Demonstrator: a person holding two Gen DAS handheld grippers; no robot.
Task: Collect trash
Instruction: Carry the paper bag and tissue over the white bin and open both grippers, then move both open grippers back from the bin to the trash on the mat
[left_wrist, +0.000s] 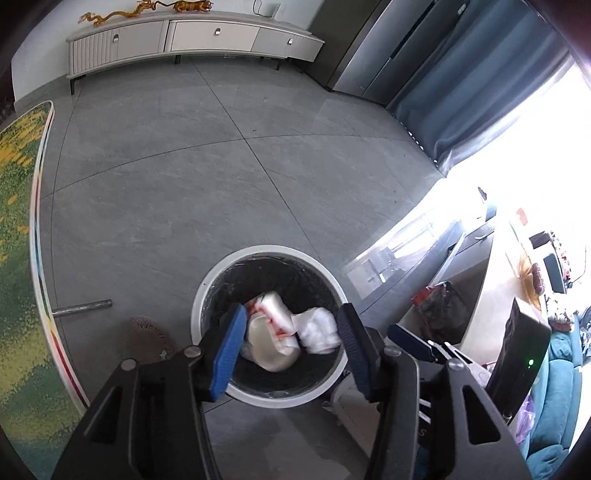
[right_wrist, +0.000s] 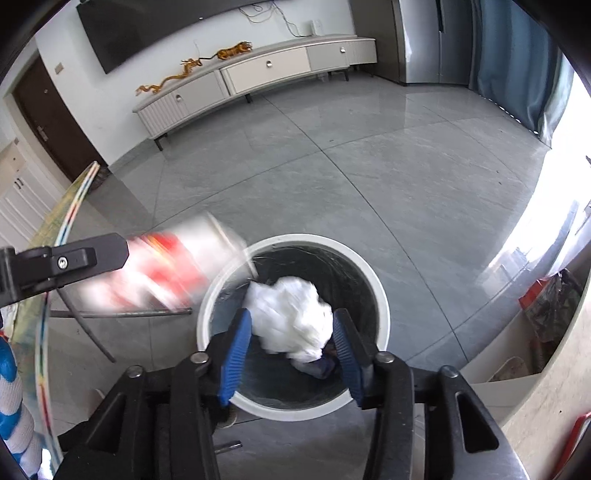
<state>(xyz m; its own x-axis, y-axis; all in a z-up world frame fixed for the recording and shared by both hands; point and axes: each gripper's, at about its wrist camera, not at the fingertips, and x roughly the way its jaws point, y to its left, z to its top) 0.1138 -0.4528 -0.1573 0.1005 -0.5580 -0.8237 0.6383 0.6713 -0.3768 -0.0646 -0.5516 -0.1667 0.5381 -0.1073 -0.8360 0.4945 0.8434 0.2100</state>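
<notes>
**Both grippers over the bin, trash going in**

Blue-padded fingers fill the bottom of both views. In the left wrist view the left gripper (left_wrist: 291, 349) hangs spread wide with nothing between its pads, right above the white-rimmed trash bin (left_wrist: 207, 284) at lower centre. Down inside, on the black liner, lie a red-and-white plastic wrapper (left_wrist: 271, 334) and a crumpled white tissue (left_wrist: 318, 329), side by side.

Over to the right wrist view: the right gripper (right_wrist: 291, 341) also stands parted. The white wad sits between its pads, but whether they touch it, I cannot tell. At left of this frame the wrapper shows as a motion-blurred streak just beside the bin's rim.

This looks like the drop-off step. Next call: lift both grippers clear of the rim and go looking for any remaining trash.
</notes>
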